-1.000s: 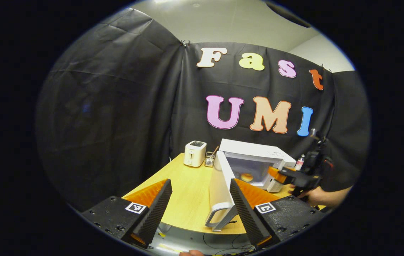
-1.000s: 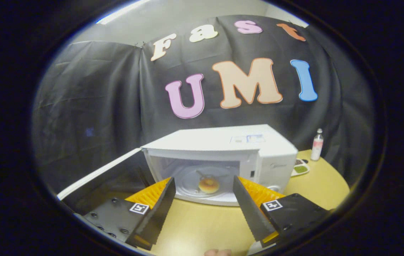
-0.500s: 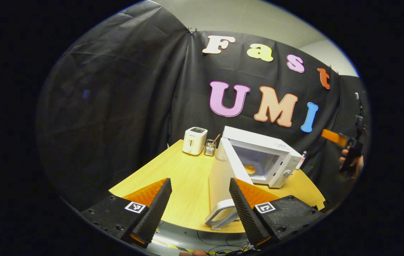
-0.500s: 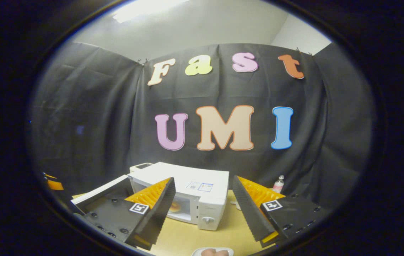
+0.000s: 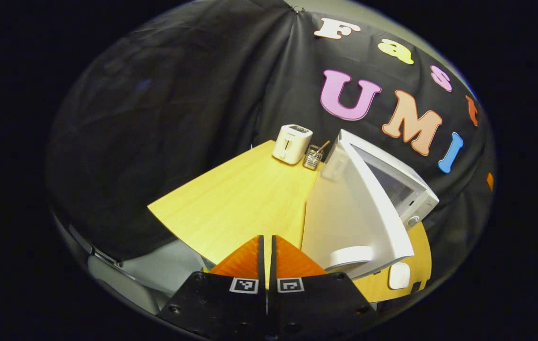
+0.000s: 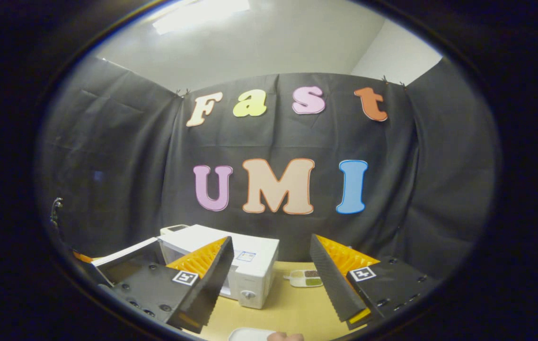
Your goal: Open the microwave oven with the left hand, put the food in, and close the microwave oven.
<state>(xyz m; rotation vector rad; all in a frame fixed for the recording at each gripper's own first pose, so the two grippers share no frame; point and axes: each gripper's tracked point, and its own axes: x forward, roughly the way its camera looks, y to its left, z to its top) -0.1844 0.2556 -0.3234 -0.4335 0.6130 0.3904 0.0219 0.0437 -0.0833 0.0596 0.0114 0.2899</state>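
We see the microwave (image 5: 392,189) with its door (image 5: 344,222) swung partly out; the left gripper (image 5: 267,246), clenched on nothing, sits just outside the door near its handle (image 5: 349,255). The right gripper (image 6: 269,274) hangs released, well back from the microwave. We cannot see the food here. We judge that an off-centre push could slide the microwave, or leave the door unlatched.

Black cloth wall (image 6: 122,156) hangs creased ahead of the tongs and wraps round both sides. Above it, a pale ceiling (image 6: 269,42) carries a bright light panel (image 6: 202,9). Under the tongs lies a yellow wooden table (image 5: 240,199), its near edge curved, grey floor (image 5: 164,265) beyond.
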